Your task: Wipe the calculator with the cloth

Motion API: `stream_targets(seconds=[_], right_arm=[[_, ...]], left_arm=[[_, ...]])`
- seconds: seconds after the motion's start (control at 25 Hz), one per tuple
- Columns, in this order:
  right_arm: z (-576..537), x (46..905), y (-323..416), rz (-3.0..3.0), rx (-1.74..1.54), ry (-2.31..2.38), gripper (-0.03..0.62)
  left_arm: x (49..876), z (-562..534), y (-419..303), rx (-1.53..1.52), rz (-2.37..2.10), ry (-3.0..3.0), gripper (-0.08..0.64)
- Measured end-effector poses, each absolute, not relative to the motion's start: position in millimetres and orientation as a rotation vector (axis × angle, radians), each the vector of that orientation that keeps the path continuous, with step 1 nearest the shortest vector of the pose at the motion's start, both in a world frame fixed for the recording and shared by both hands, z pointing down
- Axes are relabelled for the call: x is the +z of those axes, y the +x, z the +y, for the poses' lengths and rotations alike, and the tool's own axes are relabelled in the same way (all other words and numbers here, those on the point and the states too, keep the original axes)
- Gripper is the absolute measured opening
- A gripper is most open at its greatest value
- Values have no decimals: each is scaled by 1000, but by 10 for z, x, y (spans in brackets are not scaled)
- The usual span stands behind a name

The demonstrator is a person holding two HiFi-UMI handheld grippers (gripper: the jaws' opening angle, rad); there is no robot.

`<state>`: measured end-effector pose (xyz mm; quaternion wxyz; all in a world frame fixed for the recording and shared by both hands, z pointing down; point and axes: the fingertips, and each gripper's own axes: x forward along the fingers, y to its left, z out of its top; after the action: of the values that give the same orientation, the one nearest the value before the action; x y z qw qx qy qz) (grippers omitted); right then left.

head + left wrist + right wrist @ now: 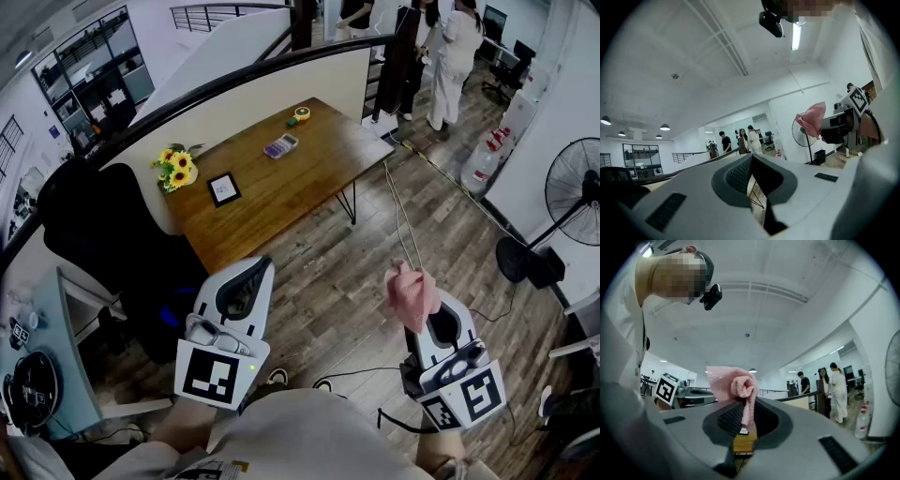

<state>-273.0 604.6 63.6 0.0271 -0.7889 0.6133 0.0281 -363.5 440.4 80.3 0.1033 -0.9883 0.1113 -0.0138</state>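
Observation:
A purple-grey calculator (280, 145) lies on the far half of a long wooden table (272, 183), well ahead of both grippers. My right gripper (420, 302) is shut on a bunched pink cloth (412, 292); in the right gripper view the cloth (736, 389) sticks up from between the jaws. My left gripper (260, 269) hangs low at the left with its jaws shut and nothing in them; in the left gripper view (752, 165) it points level toward the room. Both grippers are held above the floor, short of the table's near end.
On the table stand a sunflower bunch (175, 169), a small black-framed picture (223, 188) and a yellow tape roll (301, 114). A black office chair (112, 244) sits left of the table. A floor fan (572, 202) stands at the right. People (450, 56) stand beyond the railing.

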Motion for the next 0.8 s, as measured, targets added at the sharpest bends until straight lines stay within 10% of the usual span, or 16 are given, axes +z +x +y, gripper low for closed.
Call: stream_targets(seconds=[0.72,0.8], right_arm=[[6425,768,-2457,1932,47,-2341,41],[6391,775,-2416,1943,50,-2336,41]], left_arm=[[792,4837,-3538,-28,408,-2939,12],[777,4811,-3480,12,413,-2952,387]])
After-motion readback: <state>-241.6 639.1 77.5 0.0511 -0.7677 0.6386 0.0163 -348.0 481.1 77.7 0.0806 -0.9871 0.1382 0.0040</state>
